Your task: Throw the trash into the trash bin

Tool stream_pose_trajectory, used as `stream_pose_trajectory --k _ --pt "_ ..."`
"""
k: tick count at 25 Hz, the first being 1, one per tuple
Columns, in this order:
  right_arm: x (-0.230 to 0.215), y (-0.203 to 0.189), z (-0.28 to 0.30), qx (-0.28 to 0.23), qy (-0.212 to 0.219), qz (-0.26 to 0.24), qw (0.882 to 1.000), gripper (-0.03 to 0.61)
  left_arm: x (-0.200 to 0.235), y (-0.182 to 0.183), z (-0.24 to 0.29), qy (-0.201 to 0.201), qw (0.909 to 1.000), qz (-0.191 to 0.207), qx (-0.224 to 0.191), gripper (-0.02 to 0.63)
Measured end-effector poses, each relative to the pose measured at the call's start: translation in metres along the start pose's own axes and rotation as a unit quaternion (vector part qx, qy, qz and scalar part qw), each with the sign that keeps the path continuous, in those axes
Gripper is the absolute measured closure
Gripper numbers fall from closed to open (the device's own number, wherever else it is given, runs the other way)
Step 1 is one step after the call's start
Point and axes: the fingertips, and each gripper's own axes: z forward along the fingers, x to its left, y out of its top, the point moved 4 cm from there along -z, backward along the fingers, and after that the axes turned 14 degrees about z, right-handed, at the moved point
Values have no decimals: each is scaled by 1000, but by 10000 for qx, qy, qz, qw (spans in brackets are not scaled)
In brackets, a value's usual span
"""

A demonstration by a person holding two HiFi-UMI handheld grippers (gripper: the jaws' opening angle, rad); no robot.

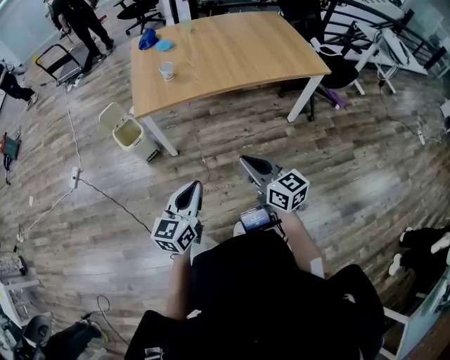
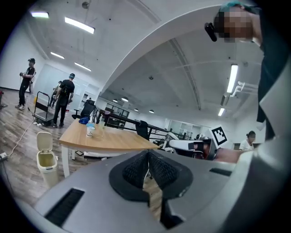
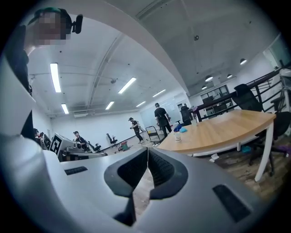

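A wooden table [image 1: 232, 53] stands ahead on the plank floor. On its left part sit a white paper cup [image 1: 166, 70], a blue crumpled cloth [image 1: 148, 39] and a light blue piece [image 1: 164, 46]. A cream trash bin [image 1: 129, 131] with its lid up stands by the table's left leg. My left gripper [image 1: 192, 188] and right gripper [image 1: 247, 164] are both shut and empty, held close to my body, well short of the table. The cup [image 2: 90, 130] and the bin [image 2: 47, 157] show at the left in the left gripper view; the cup [image 3: 177, 135] appears again in the right gripper view.
Black office chairs [image 1: 330, 49] crowd the table's far right. A white cable [image 1: 70, 133] with a power strip runs over the floor at the left. People [image 1: 81, 21] and a cart [image 1: 60, 63] stand at the back left. Bags lie at the lower left.
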Motion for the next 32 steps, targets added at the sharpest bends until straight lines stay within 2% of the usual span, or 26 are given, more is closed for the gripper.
stream_pose_trajectory --k 6,10,13,18,23,27,32 --pt "-41 13 -2 79 -140 156 9997 580 -12 4 35 -223 9994 125 228 606" --pt "-62 28 13 -63 -268 350 9990 580 4 9 55 -227 9991 227 285 606" --pt "-73 29 30 32 -276 320 9991 580 23 10 71 -228 9990 260 289 607" --pt "-88 45 86 87 -351 245 9990 580 81 11 102 -290 9992 217 155 606" --pt "-91 66 149 173 -442 162 9987 580 134 28 125 -687 9971 197 -268 607" --pt "-82 82 205 276 -368 48 9989 580 185 43 138 -866 9953 357 -259 606" --pt "-88 99 275 330 -504 30 9982 580 255 48 150 -909 9948 417 -179 606"
